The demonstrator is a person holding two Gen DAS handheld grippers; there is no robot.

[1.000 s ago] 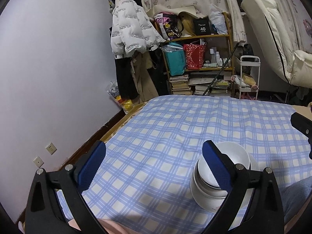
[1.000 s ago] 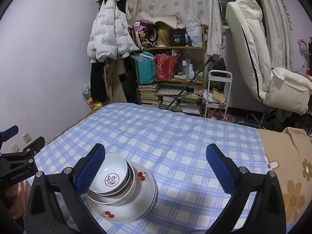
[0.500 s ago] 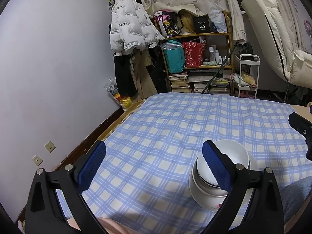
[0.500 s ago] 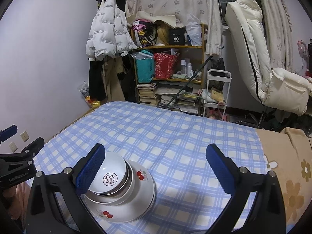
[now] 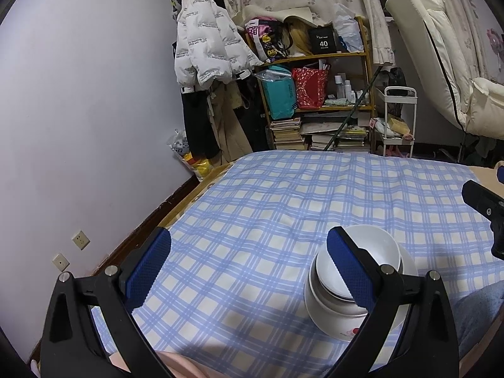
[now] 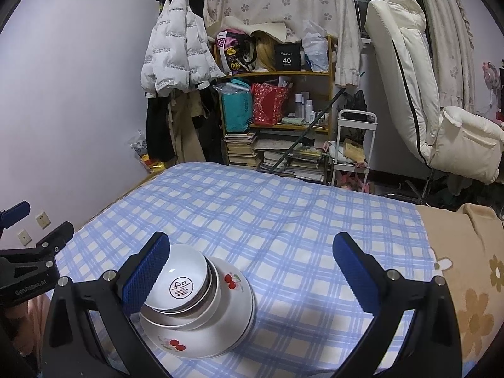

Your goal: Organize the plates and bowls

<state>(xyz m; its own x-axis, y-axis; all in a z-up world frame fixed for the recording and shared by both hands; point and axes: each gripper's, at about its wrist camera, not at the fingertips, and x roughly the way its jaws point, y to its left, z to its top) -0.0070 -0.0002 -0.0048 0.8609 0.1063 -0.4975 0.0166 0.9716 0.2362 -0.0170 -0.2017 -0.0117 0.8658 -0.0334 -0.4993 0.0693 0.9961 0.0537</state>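
A stack of white dishes sits on the blue checked bedspread (image 6: 283, 220). Its top bowl (image 6: 179, 280) bears a round black mark inside and nests in other bowls on a wide cherry-printed plate (image 6: 201, 330). In the left wrist view the same stack (image 5: 356, 286) lies at lower right, partly behind the right finger. My left gripper (image 5: 249, 264) is open above the cloth with nothing between its fingers. My right gripper (image 6: 249, 264) is open too, its left pad (image 6: 145, 277) just beside the top bowl's rim; whether it touches I cannot tell.
A cluttered shelf (image 6: 277, 104) with books, bags and a white puffer jacket (image 6: 176, 53) stands past the bed's far end. A white recliner (image 6: 419, 94) and small cart (image 6: 352, 145) are at right. A tan flowered blanket (image 6: 472, 283) covers the bed's right side. A lilac wall (image 5: 78, 110) runs along the left.
Both grippers have tilted and drawn slightly toward the stack, which sits a little lower and nearer in each view. The dishes have not moved on the cloth.
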